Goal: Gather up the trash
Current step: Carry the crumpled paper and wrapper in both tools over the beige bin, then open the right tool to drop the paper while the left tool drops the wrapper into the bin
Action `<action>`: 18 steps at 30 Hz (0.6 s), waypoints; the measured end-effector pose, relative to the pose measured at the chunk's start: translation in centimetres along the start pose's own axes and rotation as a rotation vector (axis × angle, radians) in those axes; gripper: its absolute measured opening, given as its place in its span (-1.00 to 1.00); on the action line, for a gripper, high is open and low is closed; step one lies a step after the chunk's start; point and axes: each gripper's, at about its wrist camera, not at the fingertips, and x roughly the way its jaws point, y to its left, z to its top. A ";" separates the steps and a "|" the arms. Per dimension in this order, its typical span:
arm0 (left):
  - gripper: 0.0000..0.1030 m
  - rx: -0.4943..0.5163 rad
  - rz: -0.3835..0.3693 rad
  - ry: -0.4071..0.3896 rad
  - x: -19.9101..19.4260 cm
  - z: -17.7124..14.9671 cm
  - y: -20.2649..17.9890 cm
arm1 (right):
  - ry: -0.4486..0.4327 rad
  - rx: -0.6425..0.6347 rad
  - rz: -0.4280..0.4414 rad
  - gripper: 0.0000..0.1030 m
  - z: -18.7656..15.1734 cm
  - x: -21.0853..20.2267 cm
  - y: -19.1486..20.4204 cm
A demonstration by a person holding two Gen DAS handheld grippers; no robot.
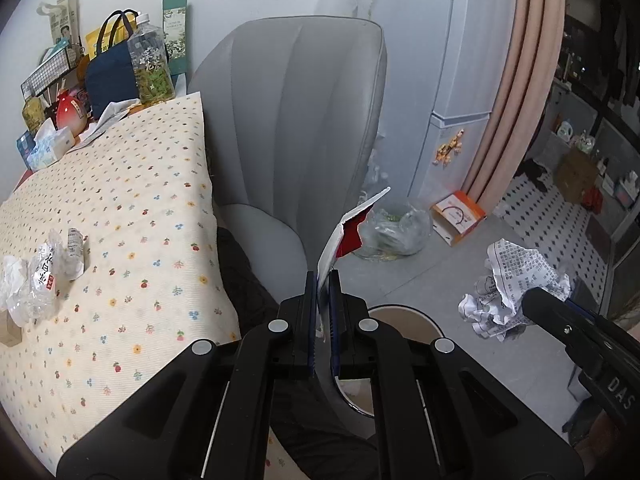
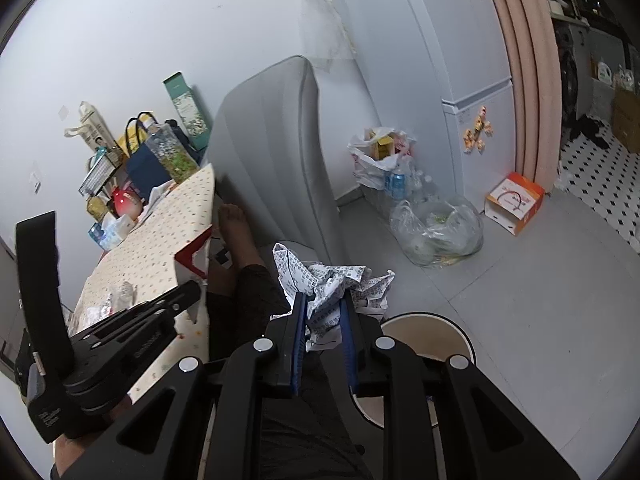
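A: Where do we have the trash right now?

B: Both pieces are in our grip. Our left tool (image 1: pixel 323 280) is pinched nearly flat on a torn red-and-white wrapper (image 1: pixel 348 232), which sticks up past the fingertips. Our right tool (image 2: pixel 323 304) stands a little wider, its blue pads pressed against a crumpled printed paper (image 2: pixel 328 280) that bulges out above and to both sides of the fingers.

A: And the bin?

B: A round bin (image 2: pixel 424 332) with a dark rim and pale inside sits on the floor just below and to the right of the right tool. From the left wrist we see the same bin (image 1: pixel 400 316) directly behind the left tool's fingers. Neither piece touches it; both are held above it.

A: What is left on the worktop?

B: The worktop (image 1: pixel 140 200), under a cream cloth with small flowers, lies to our left. Crumpled clear plastic wrappers (image 1: pixel 44 272) lie near its left edge. At its far end we see a tissue pack (image 1: pixel 50 148), a navy bag (image 1: pixel 108 76) and a clear bottle (image 1: pixel 150 64) against the wall.

A: The room?

B: A grey chair (image 1: pixel 296 120) faces us, with a leg in dark trousers resting on its seat. Beyond it, on the grey floor, sit a clear plastic bag (image 2: pixel 440 228), an orange-and-white box (image 2: pixel 514 204) and a white fridge (image 2: pixel 476 128) bearing magnets.
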 end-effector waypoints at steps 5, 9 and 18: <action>-0.88 -0.002 0.009 0.015 0.6 -0.2 -0.1 | -0.010 0.023 -0.051 0.00 -0.2 0.8 -1.0; -0.88 0.001 0.004 0.024 0.9 -0.3 -0.4 | -0.008 0.031 -0.056 0.00 -0.3 0.8 -1.4; -0.88 0.034 -0.023 0.052 2.1 -0.4 -2.2 | -0.069 0.051 -0.121 0.50 0.1 -1.3 -2.8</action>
